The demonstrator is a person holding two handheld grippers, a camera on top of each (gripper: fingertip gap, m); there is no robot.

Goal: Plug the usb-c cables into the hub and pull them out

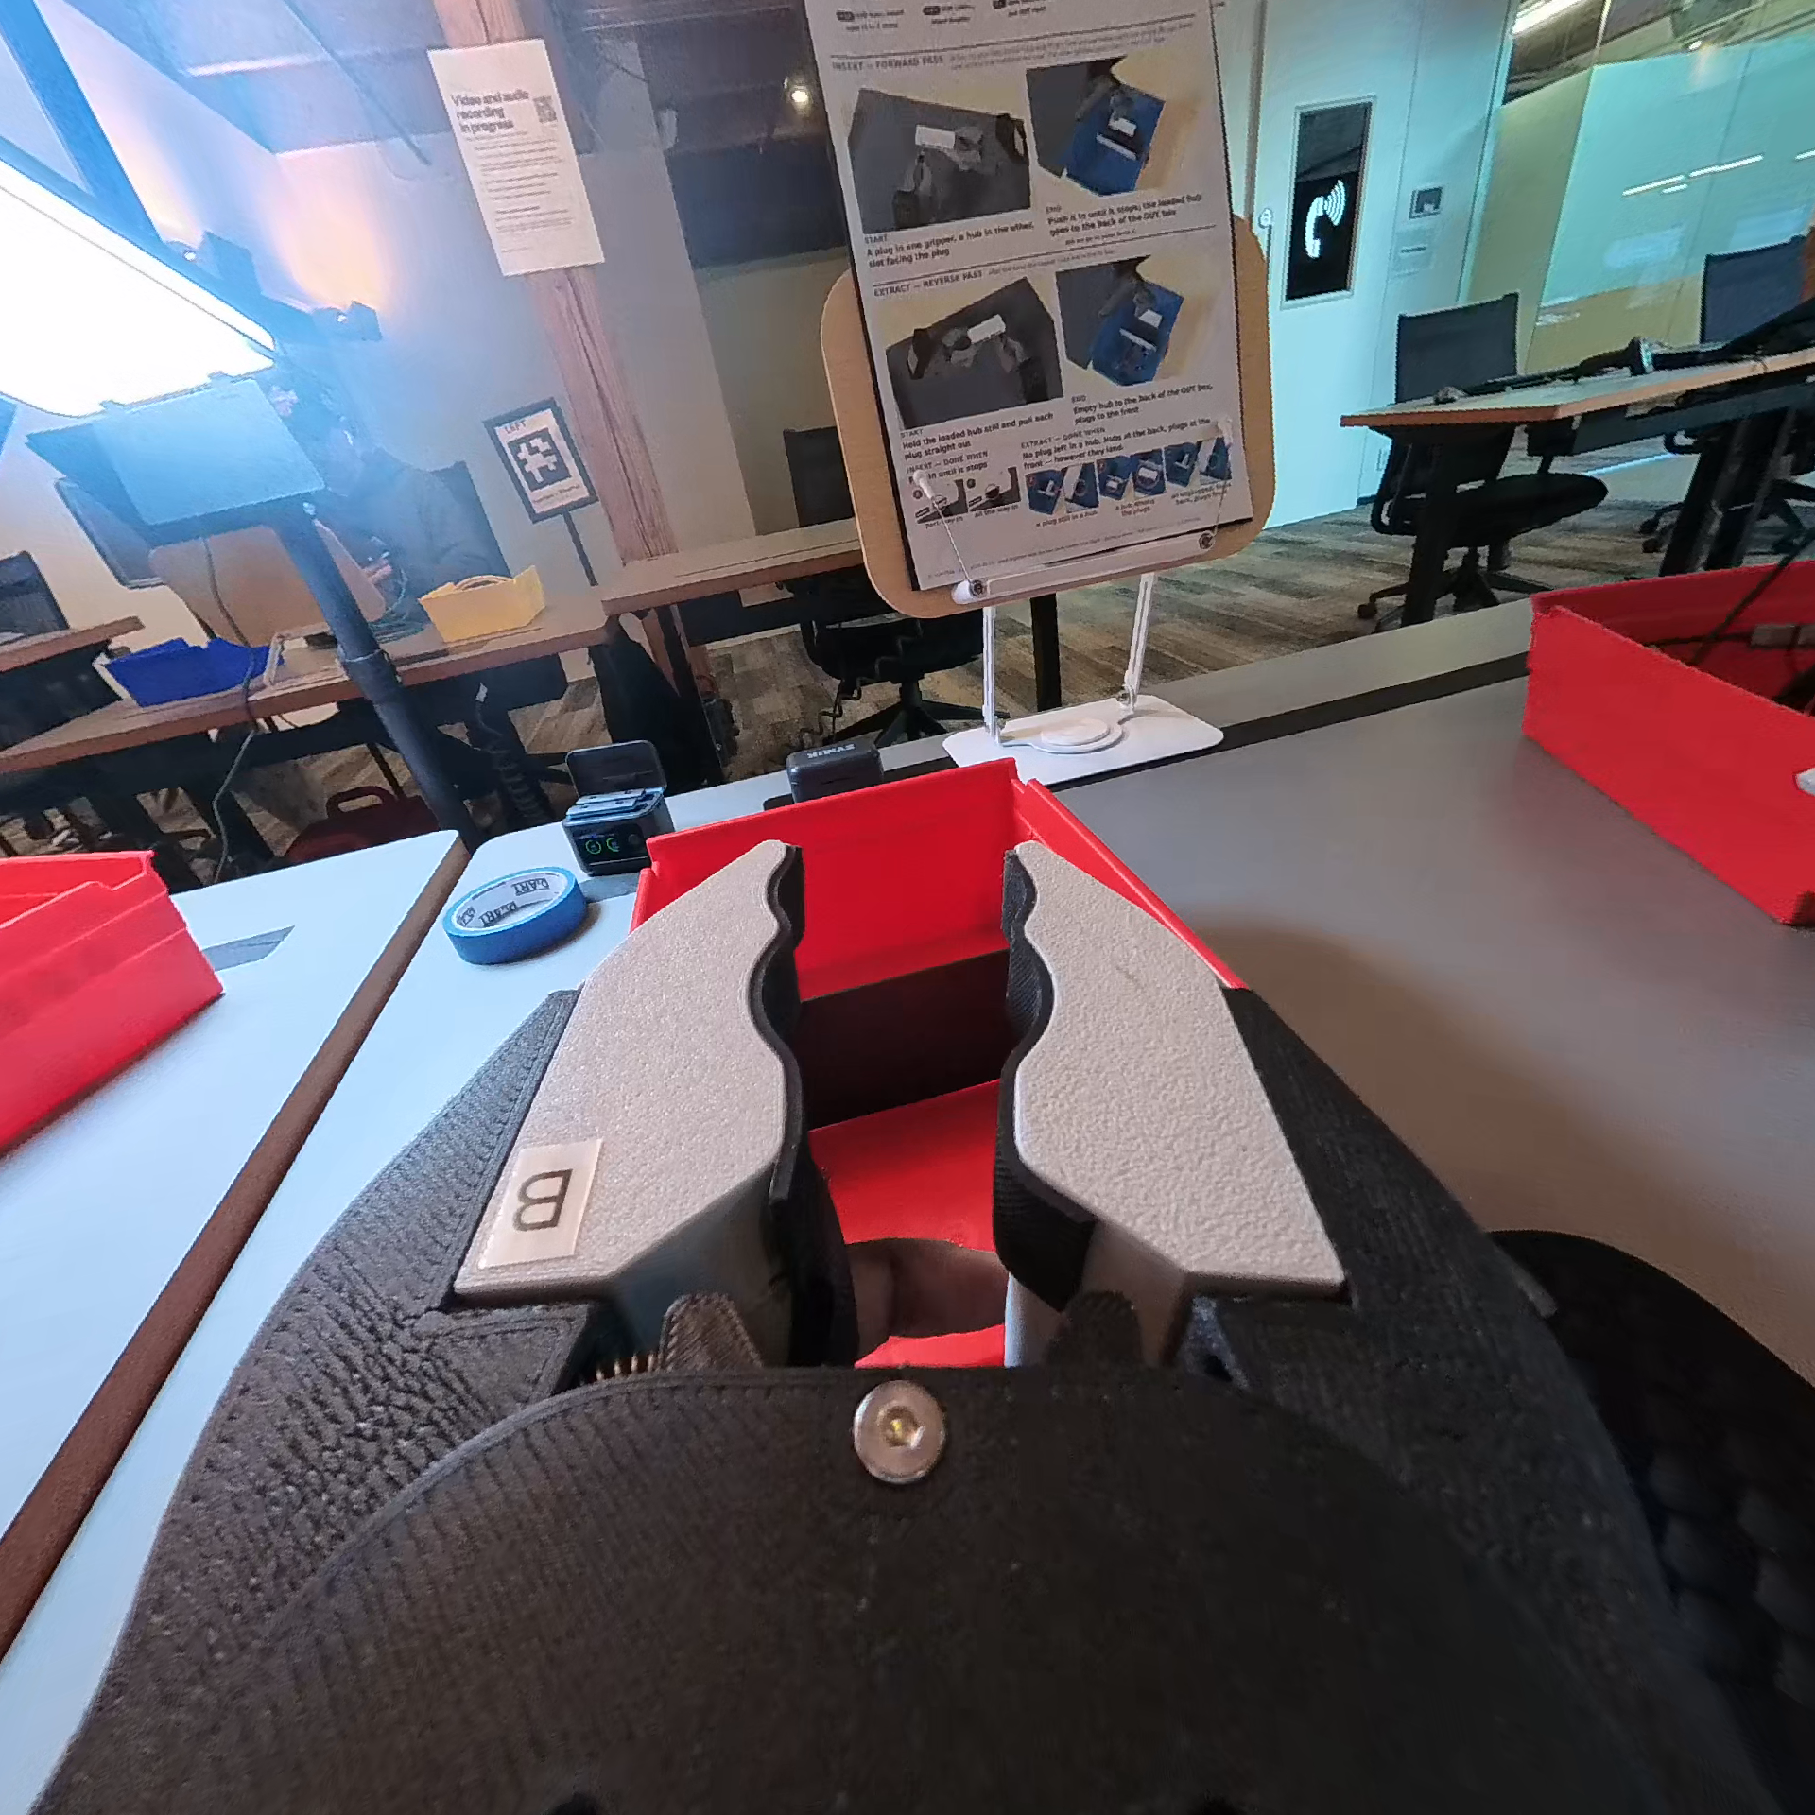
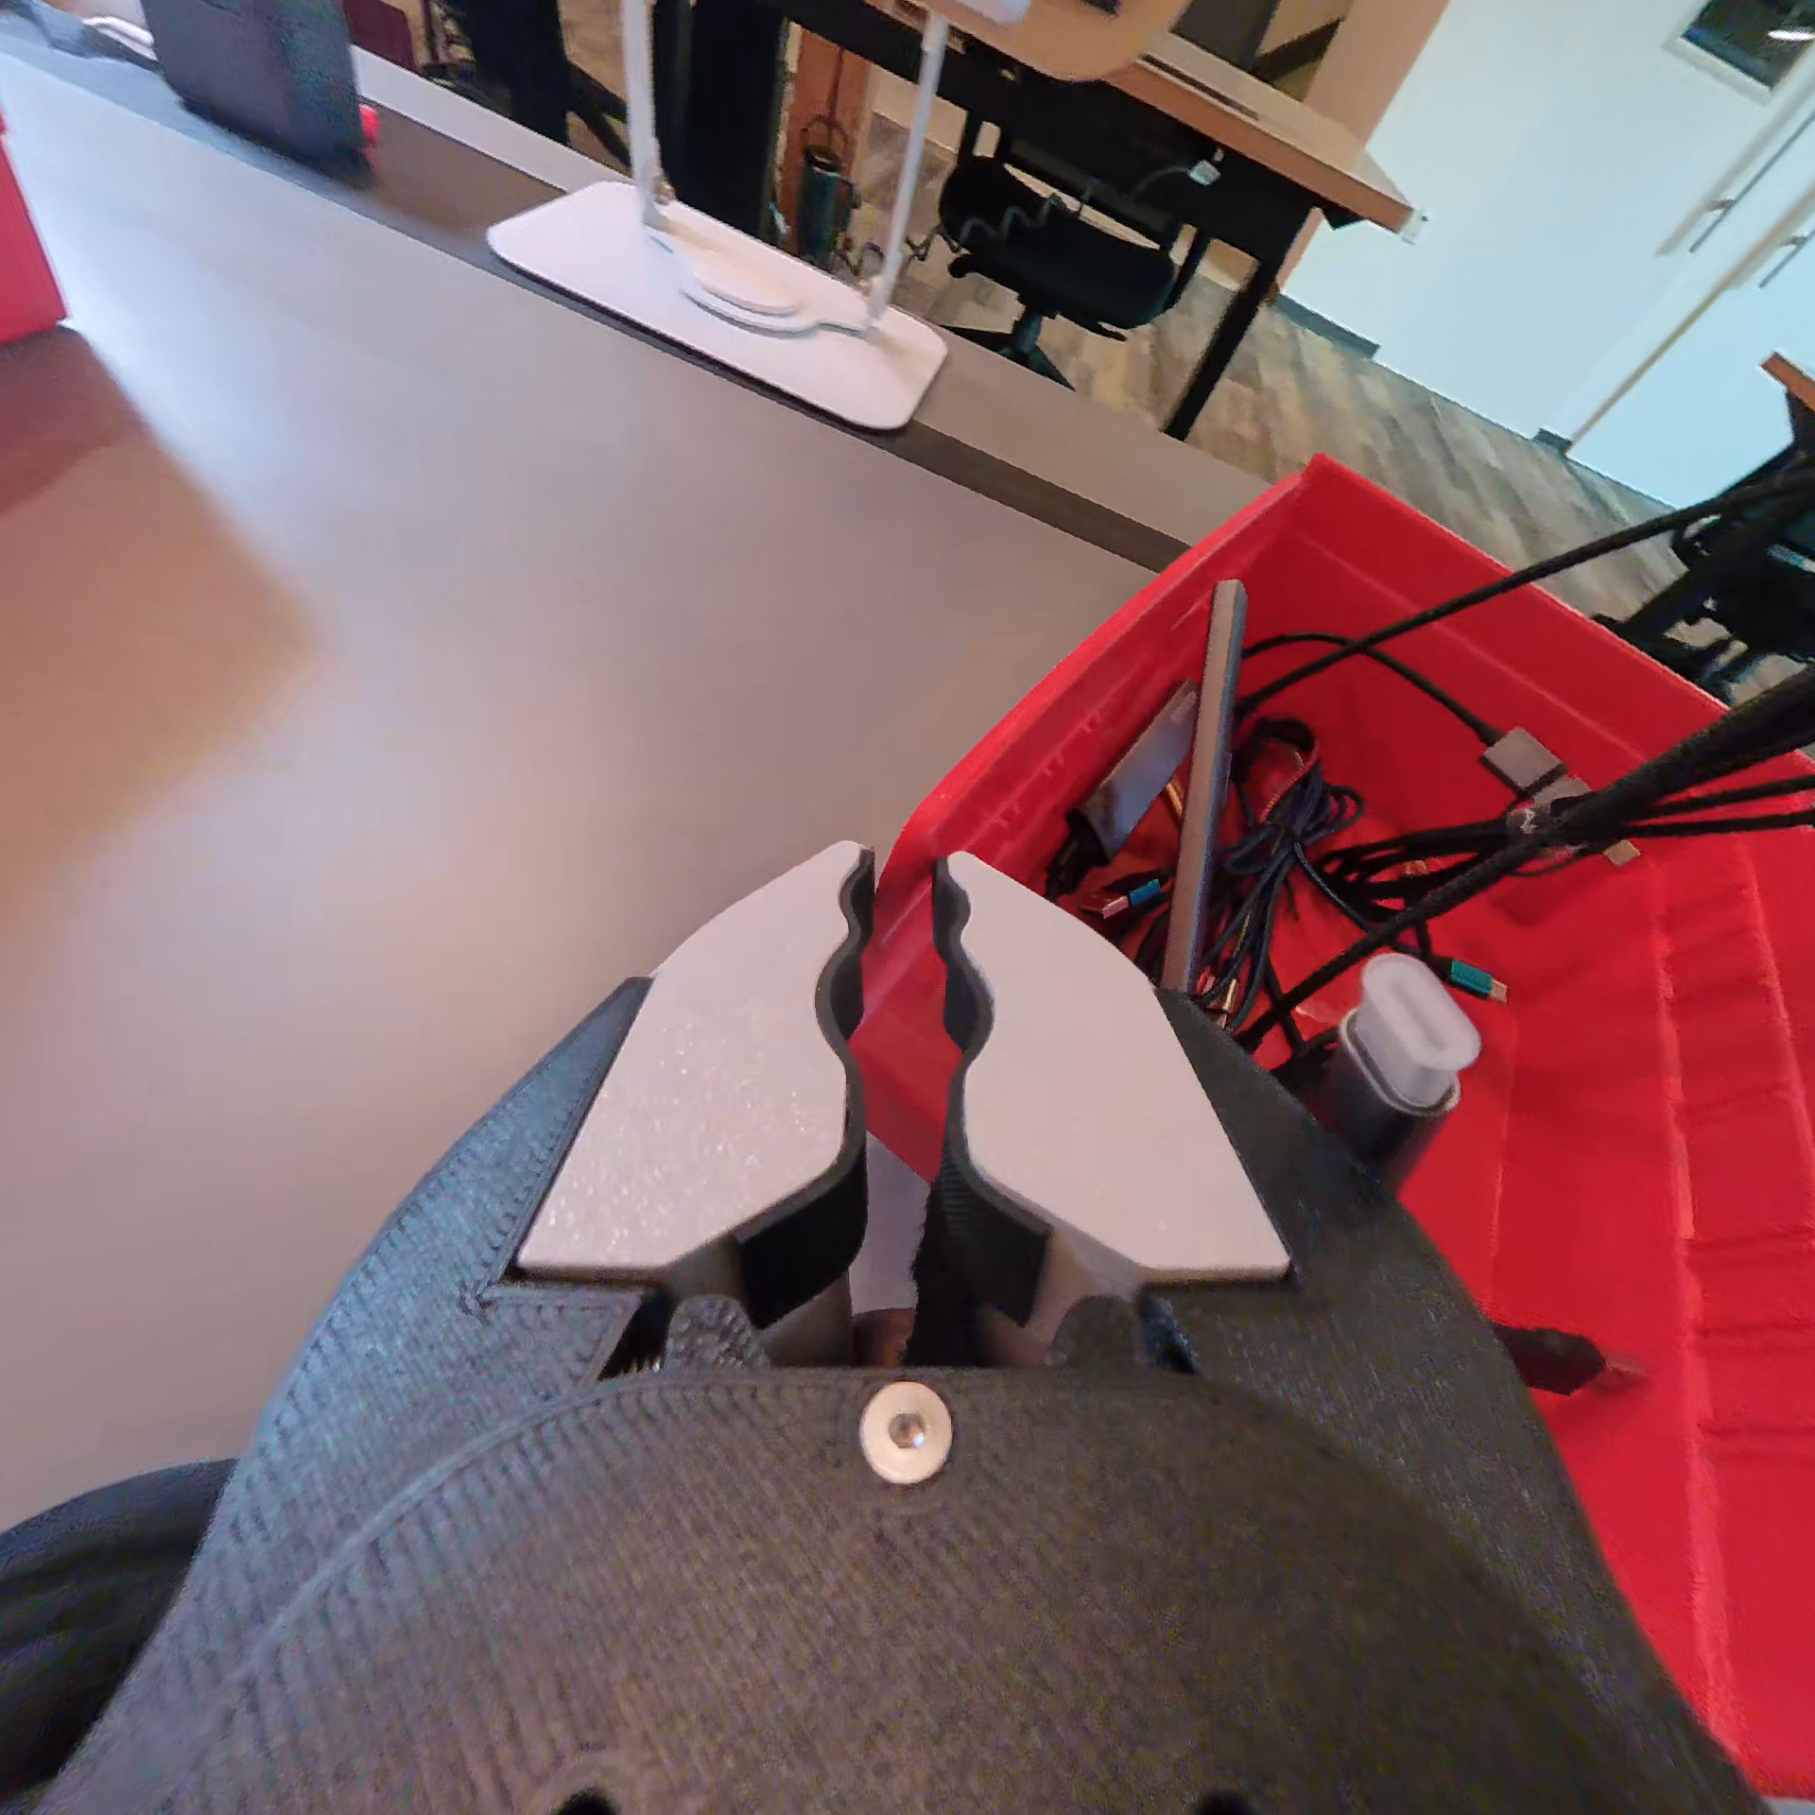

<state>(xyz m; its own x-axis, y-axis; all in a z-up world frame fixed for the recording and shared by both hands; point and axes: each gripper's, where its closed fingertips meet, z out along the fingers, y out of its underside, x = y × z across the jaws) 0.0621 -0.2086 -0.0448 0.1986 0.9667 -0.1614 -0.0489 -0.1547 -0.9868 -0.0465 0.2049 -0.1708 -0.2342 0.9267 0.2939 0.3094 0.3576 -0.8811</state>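
I see the grey matte table (image 2: 491, 609) bearing the large red plastic bin (image 2: 1621, 1129), where black usb-c cables (image 2: 1277, 835) tangle beside a slim grey metal hub (image 2: 1213, 786). My right gripper (image 2: 904, 884) hovers at this bin's near wall, jaws narrow and empty. My left gripper (image 1: 904, 874) gapes wide, empty, over a smaller red bin (image 1: 904, 864).

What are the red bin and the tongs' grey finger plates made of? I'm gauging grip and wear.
Red bin: probably 3D-printed plastic, matte, with fine ridged layer lines. Right tongs' finger plates: hard, pale grey, speckled texture, perhaps coated metal or plastic; unclear.
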